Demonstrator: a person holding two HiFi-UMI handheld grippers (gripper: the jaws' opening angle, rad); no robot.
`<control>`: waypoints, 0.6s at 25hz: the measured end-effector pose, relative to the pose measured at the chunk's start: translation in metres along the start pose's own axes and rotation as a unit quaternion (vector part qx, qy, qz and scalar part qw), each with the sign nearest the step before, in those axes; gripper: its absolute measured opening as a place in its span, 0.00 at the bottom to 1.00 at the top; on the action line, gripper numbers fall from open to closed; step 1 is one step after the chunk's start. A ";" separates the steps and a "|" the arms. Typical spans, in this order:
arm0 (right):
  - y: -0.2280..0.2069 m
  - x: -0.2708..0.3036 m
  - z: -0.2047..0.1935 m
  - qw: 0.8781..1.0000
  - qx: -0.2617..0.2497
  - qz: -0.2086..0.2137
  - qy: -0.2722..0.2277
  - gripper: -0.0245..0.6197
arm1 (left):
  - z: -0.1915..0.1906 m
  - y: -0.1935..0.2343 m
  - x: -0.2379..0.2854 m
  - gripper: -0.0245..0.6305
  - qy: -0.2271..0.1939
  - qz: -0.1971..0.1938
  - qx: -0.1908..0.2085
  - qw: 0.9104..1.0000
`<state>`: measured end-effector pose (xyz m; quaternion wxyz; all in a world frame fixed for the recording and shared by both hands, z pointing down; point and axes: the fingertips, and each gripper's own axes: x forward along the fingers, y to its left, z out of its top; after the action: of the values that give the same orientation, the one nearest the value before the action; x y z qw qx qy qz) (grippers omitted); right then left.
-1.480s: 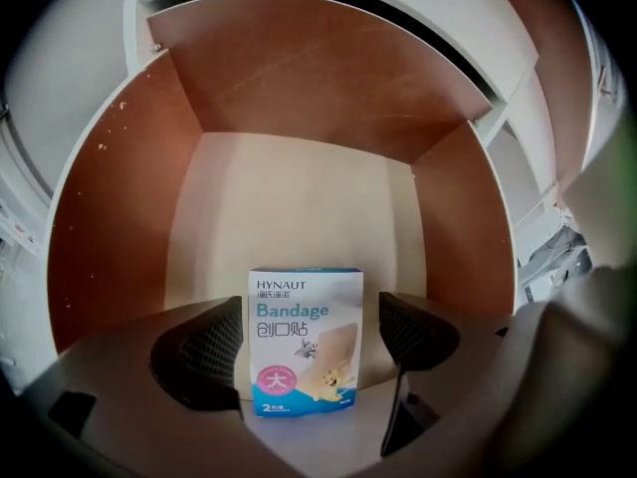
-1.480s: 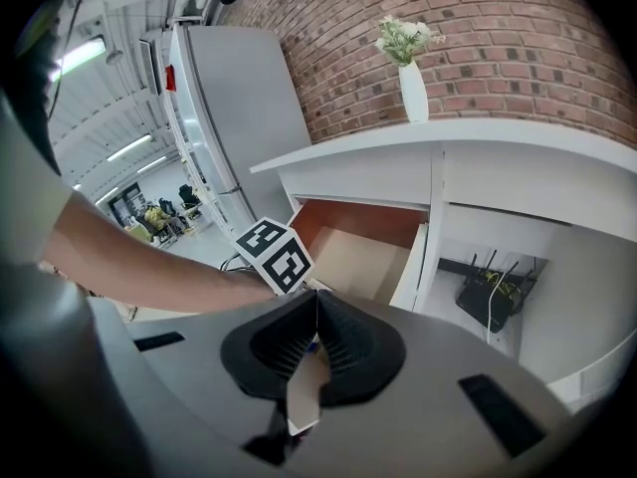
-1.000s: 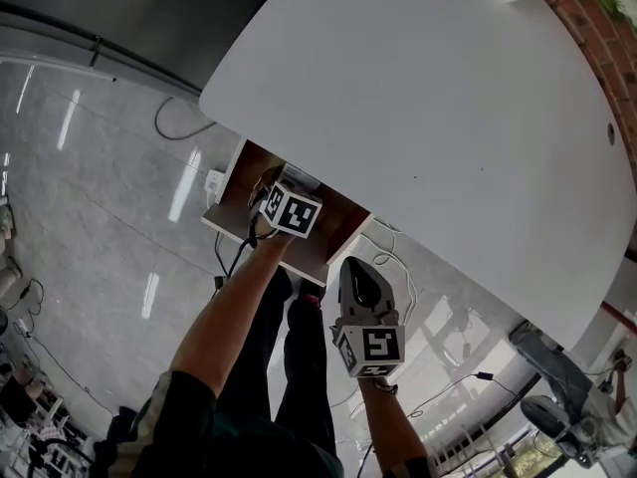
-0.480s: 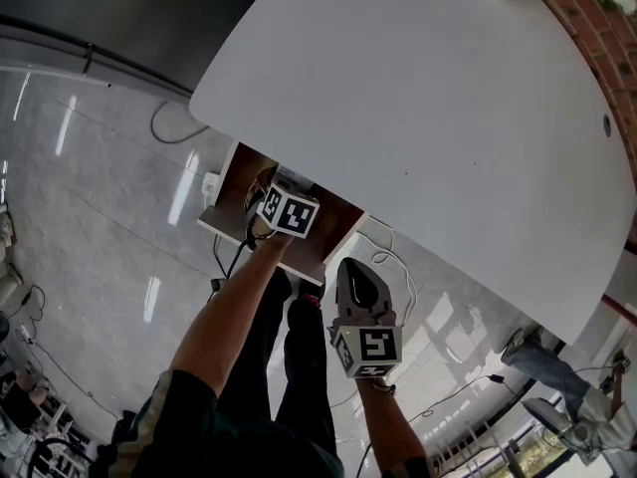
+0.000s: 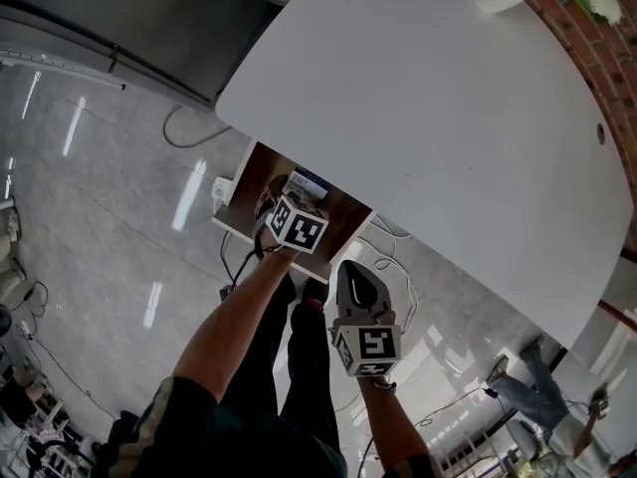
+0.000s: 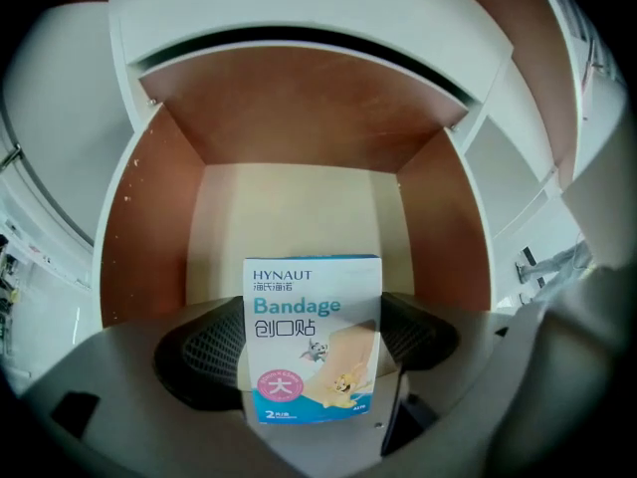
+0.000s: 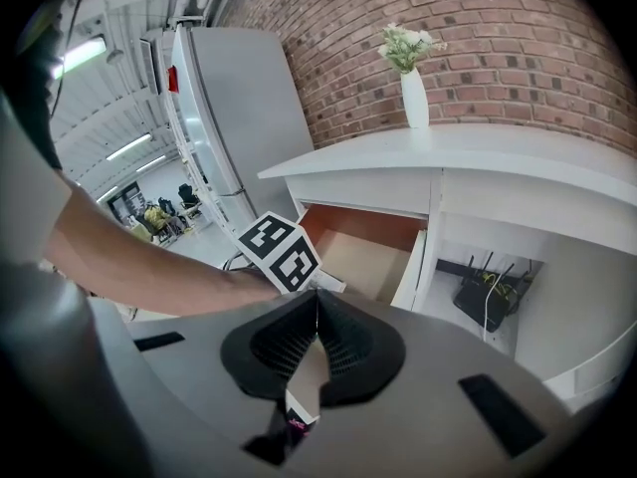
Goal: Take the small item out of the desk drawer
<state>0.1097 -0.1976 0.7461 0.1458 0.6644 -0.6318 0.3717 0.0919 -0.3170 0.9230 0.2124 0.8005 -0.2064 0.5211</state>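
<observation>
Left claw (image 6: 315,352) is pinching one bandage box (image 6: 313,307), with a pad on each side face. The box is upright, print toward the camera. It sits inside the outline of the open drawer (image 6: 149,247), over the pale drawer floor; can't tell if it touches the floor.

Room: the brown side walls flank the claw left and right, with a gap on both sides. Past the box the floor runs open to the back wall. The counter (image 5: 438,98) edge overhangs the rear of the drawer, and the front part is open from above.

Right claw (image 7: 317,302) has its tips pressed together. In the head view it hangs apart from the drawer, nearer the person, over the shiny room floor (image 5: 109,197).

Count: two claws, one box, one open drawer.

Beside the drawer, in the bay under the counter, is one router (image 7: 488,297) with cables. Far end: one white vase (image 7: 414,98) with flowers stands on the counter top, close to the brick wall (image 7: 518,48).
</observation>
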 end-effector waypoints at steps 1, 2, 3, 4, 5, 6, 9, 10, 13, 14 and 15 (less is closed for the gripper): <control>0.002 -0.001 0.003 1.000 -0.003 0.001 -0.005 0.08 | 0.002 -0.002 -0.005 0.69 -0.004 -0.002 0.000 1.000; 0.003 -0.003 0.005 1.000 -0.006 0.002 -0.007 0.08 | 0.004 -0.004 -0.010 0.69 -0.008 -0.003 0.001 1.000; 0.004 -0.004 0.007 1.000 -0.008 0.003 -0.008 0.08 | 0.006 -0.005 -0.015 0.69 -0.011 -0.004 0.002 1.000; 0.006 -0.005 0.008 1.000 -0.011 0.004 -0.009 0.08 | 0.007 -0.006 -0.020 0.69 -0.015 -0.004 0.005 1.000; 0.007 -0.008 0.010 1.000 -0.014 0.005 -0.012 0.08 | 0.009 -0.007 -0.026 0.69 -0.018 -0.004 0.007 1.000; 0.008 -0.011 0.011 1.000 -0.016 0.004 -0.013 0.08 | 0.009 -0.008 -0.033 0.69 -0.020 -0.004 0.008 1.000; 0.011 -0.026 0.015 1.000 -0.019 0.003 -0.007 0.08 | 0.008 -0.014 -0.054 0.69 -0.026 -0.005 0.007 1.000; 0.012 -0.031 0.016 1.000 -0.021 0.003 -0.003 0.08 | 0.008 -0.015 -0.060 0.69 -0.028 -0.006 0.006 1.000; 0.016 -0.044 0.020 1.000 -0.025 0.005 -0.006 0.08 | 0.007 -0.020 -0.079 0.69 -0.031 -0.005 0.007 0.999; 0.018 -0.049 0.021 1.000 -0.023 0.005 -0.007 0.08 | 0.007 -0.022 -0.086 0.69 -0.033 -0.004 0.009 0.999; 0.019 -0.054 0.023 1.000 -0.020 0.006 -0.008 0.08 | 0.007 -0.024 -0.093 0.69 -0.034 -0.004 0.012 0.999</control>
<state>0.1028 -0.1765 0.6887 0.1515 0.6608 -0.6439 0.3546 0.0754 -0.2911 0.8317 0.1979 0.8211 -0.2045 0.4948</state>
